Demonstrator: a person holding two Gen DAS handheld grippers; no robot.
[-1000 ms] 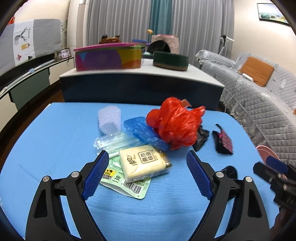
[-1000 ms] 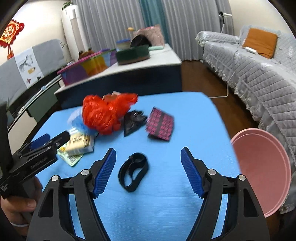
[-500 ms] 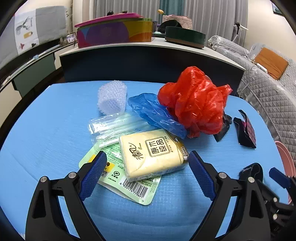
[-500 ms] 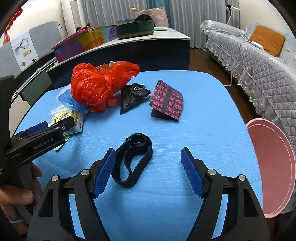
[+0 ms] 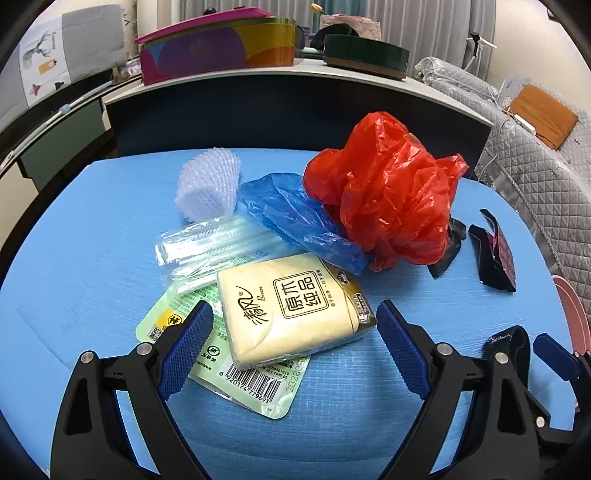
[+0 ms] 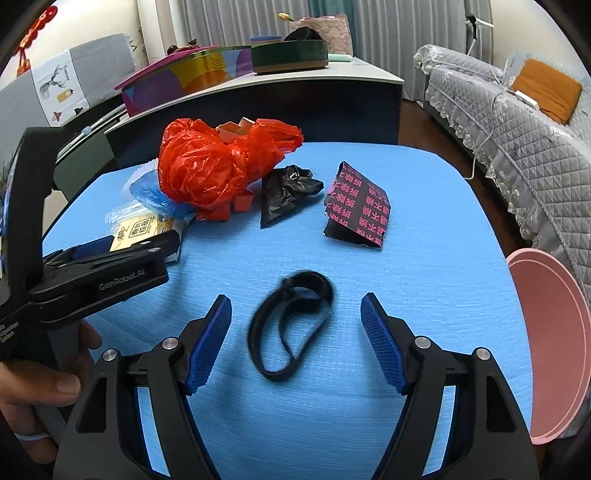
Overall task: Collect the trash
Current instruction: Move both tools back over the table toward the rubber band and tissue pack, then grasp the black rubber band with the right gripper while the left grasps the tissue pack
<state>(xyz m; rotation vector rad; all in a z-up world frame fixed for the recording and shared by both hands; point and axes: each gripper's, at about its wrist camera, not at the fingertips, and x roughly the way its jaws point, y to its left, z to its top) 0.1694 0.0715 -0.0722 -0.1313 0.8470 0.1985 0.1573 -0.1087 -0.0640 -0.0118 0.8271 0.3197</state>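
A blue counter (image 6: 424, 229) carries the trash, which is gathered mostly toward its far left. A crumpled red bag (image 5: 388, 192) is heaped beside a blue bag (image 5: 299, 218), a white foam net (image 5: 207, 188) and a clear packet of straws (image 5: 210, 243). A yellow tissue pack (image 5: 291, 314) lies on a green wrapper (image 5: 255, 384). Further right, a black bag (image 6: 288, 192) and a black-and-pink packet (image 6: 358, 218) are set apart from the heap, and a black band (image 6: 291, 325) lies alone nearer the front.

The left gripper (image 5: 295, 347) is held with its jaws wide open on either side of the tissue pack, without pressing on it. The right gripper (image 6: 295, 339) is likewise spread open, with the band between its jaws and untouched. A hand (image 6: 40, 384) is seen on the left gripper's handle.

A pink bin (image 6: 546, 339) stands just off the counter's right edge. Behind the counter a dark cabinet (image 5: 295, 107) is topped with a colourful box (image 5: 218, 48) and a green round tin (image 5: 365, 55). A grey quilted sofa (image 6: 517, 122) with an orange cushion (image 6: 546, 88) lines the right wall, and grey curtains (image 6: 388, 26) hang at the back.
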